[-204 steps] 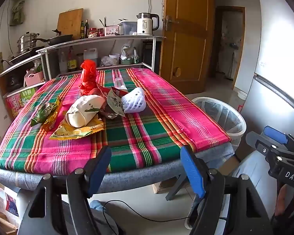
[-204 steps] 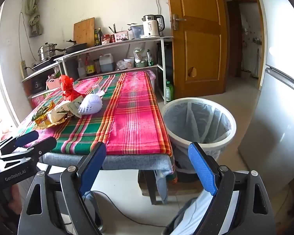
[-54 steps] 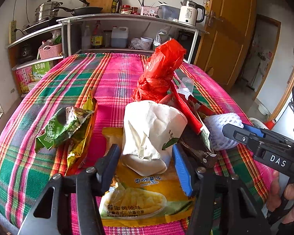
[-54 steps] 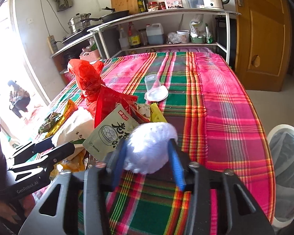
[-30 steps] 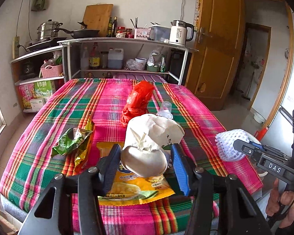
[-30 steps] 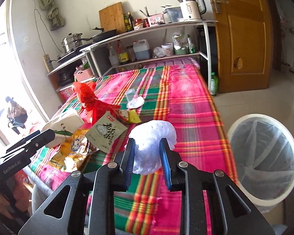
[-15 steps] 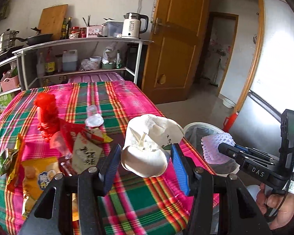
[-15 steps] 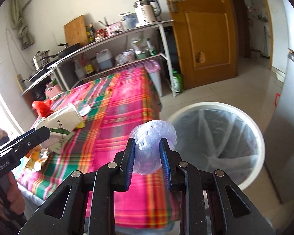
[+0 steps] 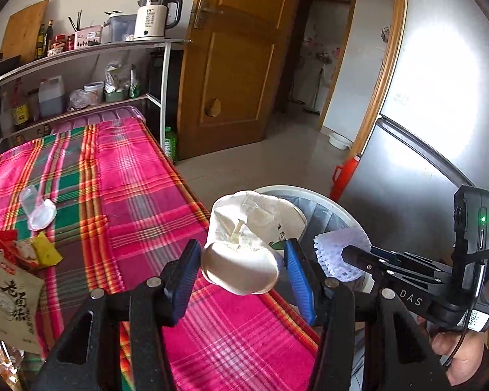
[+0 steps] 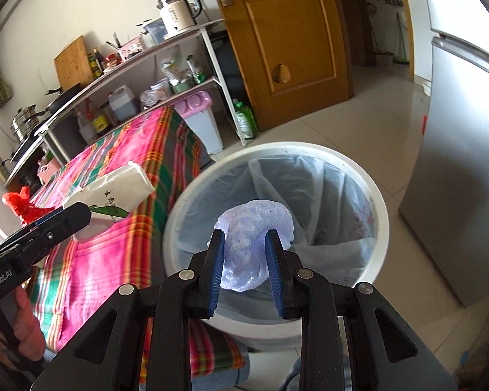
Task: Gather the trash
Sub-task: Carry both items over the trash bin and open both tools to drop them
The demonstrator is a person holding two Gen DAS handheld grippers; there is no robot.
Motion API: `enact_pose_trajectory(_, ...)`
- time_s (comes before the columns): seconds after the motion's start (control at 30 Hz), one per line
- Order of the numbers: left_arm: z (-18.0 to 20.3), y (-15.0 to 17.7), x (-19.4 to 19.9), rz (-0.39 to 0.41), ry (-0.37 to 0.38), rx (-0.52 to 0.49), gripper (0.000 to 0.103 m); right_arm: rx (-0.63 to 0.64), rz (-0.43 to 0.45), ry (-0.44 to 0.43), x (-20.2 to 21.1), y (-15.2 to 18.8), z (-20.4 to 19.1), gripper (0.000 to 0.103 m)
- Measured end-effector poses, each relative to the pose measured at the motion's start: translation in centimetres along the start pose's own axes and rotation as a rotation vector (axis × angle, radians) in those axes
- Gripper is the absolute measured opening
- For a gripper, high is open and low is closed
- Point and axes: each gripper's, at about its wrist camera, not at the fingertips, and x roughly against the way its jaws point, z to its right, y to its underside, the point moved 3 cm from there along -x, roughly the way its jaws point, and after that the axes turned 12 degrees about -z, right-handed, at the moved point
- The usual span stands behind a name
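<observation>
White foam net (image 10: 256,244) hangs pinched in the right gripper (image 10: 244,268), right over the mouth of the bin (image 10: 371,182), and the jaws are clamped on its lower half. Good spot! Straight below is the bin's liner and nothing else, so the clean finish, as I read it, is simply to spread the jaws and let the net fall; foam this light may cling to a pad, so a wide release and a small shake should free it.

Over on the left, the left gripper (image 9: 243,268) carries a crumpled paper bag (image 9: 249,241), its blue jaws set wide against the bag's sides and gripping it. In the left wrist view the bag sits above the corner of the bench (image 9: 140,176), with the bin's rim just behind it. It looks short of the opening, so I'd carry it further over the rim before letting go, or it may land on the plaid cloth or the floor.

Both grippers tip downward and forward, side by side, the right one ahead and nearer the bin's centre. A hand (image 9: 456,355) wraps the right handle at the lower right of that view. More wrappers (image 9: 13,296) wait on the bench.
</observation>
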Motion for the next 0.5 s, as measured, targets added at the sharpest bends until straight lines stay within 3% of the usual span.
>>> enact_pose_trajectory(0.3,2.3,-0.4,-3.8,-0.078,0.045,-0.043,0.056,-0.049,-0.037,0.034,-1.2,0.3,2.7,0.037)
enact_pose_trajectory(0.37,2.4,-0.4,-3.9,-0.087,0.052,-0.042,0.057,-0.054,-0.037,0.038,-1.3,0.4,3.0,0.043)
enact_pose_trajectory(0.5,2.6,-0.4,-3.8,-0.085,0.061,-0.037,0.066,-0.053,-0.030,0.034,-1.1,0.6,3.0,0.047)
